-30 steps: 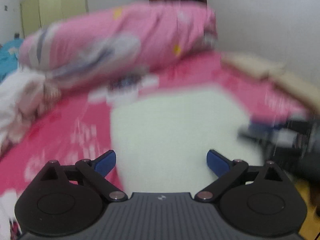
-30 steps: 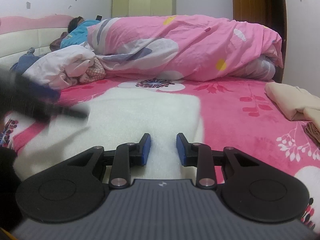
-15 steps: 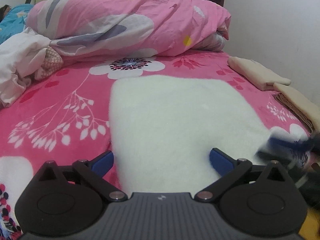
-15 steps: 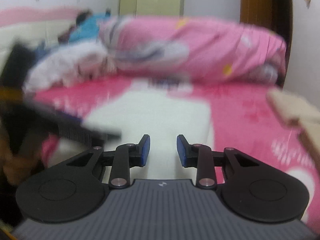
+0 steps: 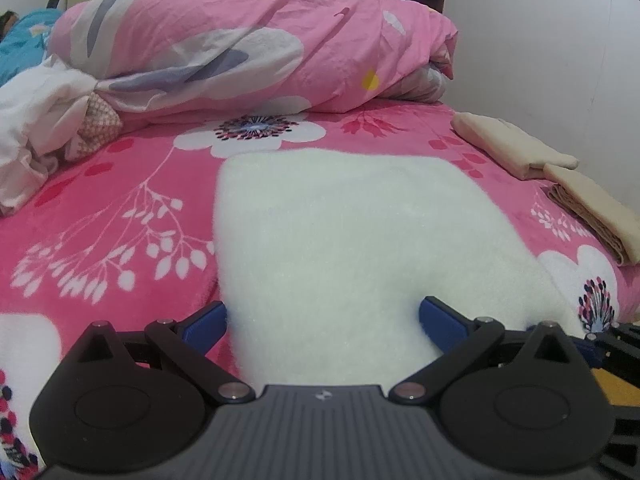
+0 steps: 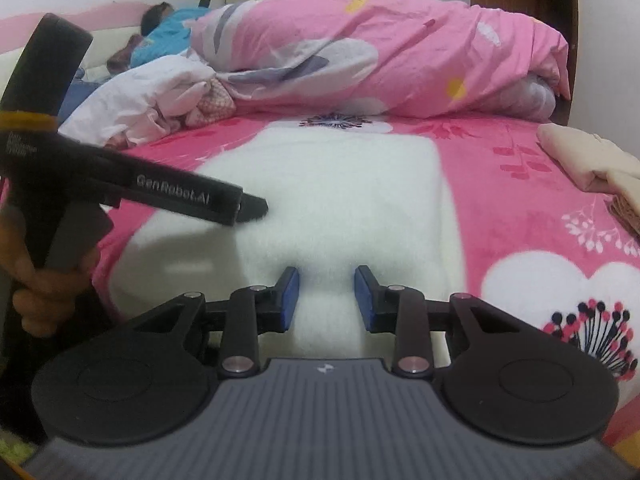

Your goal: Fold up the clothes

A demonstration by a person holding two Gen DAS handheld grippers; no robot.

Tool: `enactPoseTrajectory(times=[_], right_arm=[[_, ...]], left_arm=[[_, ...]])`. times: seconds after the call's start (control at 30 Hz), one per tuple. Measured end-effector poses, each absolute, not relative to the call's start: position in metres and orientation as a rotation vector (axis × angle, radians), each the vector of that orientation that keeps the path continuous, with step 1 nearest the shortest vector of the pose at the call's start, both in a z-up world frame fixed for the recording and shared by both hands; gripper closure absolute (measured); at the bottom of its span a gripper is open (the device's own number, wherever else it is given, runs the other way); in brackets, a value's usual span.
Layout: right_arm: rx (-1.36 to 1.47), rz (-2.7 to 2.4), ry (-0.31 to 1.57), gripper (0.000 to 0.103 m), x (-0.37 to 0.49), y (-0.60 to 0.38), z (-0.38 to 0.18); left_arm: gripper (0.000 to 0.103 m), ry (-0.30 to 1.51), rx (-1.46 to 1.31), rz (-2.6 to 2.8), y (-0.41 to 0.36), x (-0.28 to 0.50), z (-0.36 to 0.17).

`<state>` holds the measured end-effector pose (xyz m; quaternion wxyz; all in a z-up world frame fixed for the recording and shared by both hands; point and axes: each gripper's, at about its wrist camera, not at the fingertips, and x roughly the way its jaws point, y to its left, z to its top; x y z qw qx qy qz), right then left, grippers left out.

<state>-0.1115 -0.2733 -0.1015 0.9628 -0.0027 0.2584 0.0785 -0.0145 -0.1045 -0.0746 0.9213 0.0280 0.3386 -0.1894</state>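
The left gripper [image 5: 323, 314] tilts down over the near edge of the white fleece garment [image 5: 352, 240], jaws spread wide with nothing between the blue pads, the left pad just past the fleece's left border. In the right wrist view a hand [image 6: 44, 280] grips its black handle, and the tool's nose hangs above the fleece's near left part. The right gripper [image 6: 327, 298] also slopes downward at the fleece's near edge; its jaws stand narrowly apart, fleece showing in the gap, pads not pressing it. The fleece lies flat on the pink floral bedspread [image 5: 120, 208], a fuzzy, roughly square white panel with rounded corners. To its right lie folded beige clothes [image 5: 516, 148]; beyond it a rolled pink duvet [image 5: 256, 44], and to its far left crumpled white laundry [image 5: 36, 120].
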Motion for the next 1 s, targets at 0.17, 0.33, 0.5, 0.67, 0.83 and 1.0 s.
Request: enactPoseTrajectory(times=[0.17, 0.33, 0.5, 0.67, 0.83, 1.0], right_arm=[[-0.003, 0.149, 0.553, 0.073, -0.111, -0.27, -0.1], [0.013, 0.151, 0.556, 0.072, -0.111, -0.271, -0.099], [0.016, 0.149, 0.557, 0.072, -0.112, -0.271, -0.099], [0.008, 0.143, 0.563, 0.072, -0.111, -0.269, -0.098], [-0.021, 0.135, 0.577, 0.07, -0.114, -0.267, -0.087], [-0.014, 0.115, 0.572, 0.065, -0.122, -0.27, -0.074]], left_arm=[[0.005, 0.635, 0.084, -0.399, -0.103, -0.026, -0.06], [0.005, 0.536, 0.146, -0.427, -0.102, -0.056, -0.045], [0.004, 0.627, 0.14, -0.411, -0.097, -0.063, -0.067], [0.0, 0.711, 0.01, -0.429, -0.084, -0.047, -0.078], [0.0, 0.699, 0.026, -0.425, -0.083, -0.048, -0.078], [0.0, 0.706, 0.015, -0.429, -0.082, -0.045, -0.078]])
